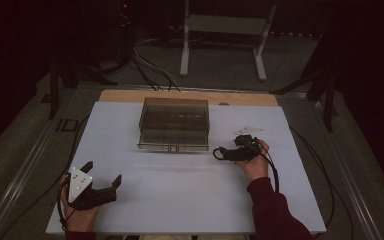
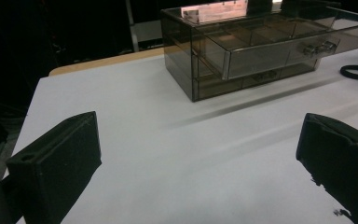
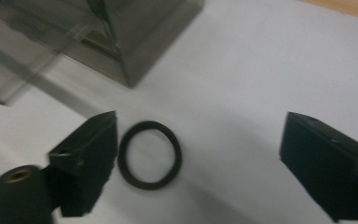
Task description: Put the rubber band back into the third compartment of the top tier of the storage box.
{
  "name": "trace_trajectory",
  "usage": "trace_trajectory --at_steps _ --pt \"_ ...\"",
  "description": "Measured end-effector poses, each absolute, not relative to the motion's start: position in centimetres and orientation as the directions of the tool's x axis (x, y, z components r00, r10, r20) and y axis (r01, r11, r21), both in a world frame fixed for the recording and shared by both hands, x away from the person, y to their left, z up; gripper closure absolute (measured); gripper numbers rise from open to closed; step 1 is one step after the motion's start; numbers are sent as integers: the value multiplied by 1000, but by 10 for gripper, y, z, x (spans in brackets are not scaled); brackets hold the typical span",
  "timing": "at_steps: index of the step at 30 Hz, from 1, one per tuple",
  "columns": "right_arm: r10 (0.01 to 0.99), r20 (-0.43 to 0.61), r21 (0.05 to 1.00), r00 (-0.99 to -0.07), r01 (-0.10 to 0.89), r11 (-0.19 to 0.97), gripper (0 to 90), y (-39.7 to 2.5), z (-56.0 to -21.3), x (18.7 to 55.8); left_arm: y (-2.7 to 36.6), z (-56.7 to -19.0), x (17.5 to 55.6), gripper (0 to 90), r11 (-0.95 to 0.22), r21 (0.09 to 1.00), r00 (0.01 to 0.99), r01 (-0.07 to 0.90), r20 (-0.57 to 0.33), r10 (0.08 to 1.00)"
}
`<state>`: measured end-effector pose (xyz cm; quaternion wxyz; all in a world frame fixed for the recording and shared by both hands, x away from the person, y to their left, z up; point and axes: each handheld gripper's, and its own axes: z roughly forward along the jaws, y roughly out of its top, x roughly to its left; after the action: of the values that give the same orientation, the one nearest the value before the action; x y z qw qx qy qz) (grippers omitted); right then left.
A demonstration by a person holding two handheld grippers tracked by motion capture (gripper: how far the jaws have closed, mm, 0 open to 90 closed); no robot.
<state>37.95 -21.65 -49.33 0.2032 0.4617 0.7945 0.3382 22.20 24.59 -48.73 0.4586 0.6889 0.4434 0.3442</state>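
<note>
R tool (image 3: 200, 158), jaws wide & empty, straddles thin black rubber ring (image 3: 149, 155) lying flat on white desk (image 3: 261, 84) beside smoked acrylic drawer box (image 3: 121, 32). Ring looks light, floppy; pinch one rim.

Dim room, dark at the edges; only the table (image 1: 180, 195) catches light. Glare streaks the box (image 2: 214, 11) top. The right gripper view is motion-blurred.
</note>
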Motion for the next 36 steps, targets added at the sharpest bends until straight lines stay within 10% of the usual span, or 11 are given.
trace_trajectory --at_steps 23,28,36 --pt "845 -54 651 -532 623 434 413 -208 -517 374 245 -488 223 6 -192 931 367 310 69 928" --pt "827 -43 666 -560 601 442 614 -211 -517 367 244 -489 223 6 -199 930 369 311 75 926" --pt "825 -44 663 -563 601 446 600 -215 -516 363 245 -489 224 6 -197 929 368 314 72 927"
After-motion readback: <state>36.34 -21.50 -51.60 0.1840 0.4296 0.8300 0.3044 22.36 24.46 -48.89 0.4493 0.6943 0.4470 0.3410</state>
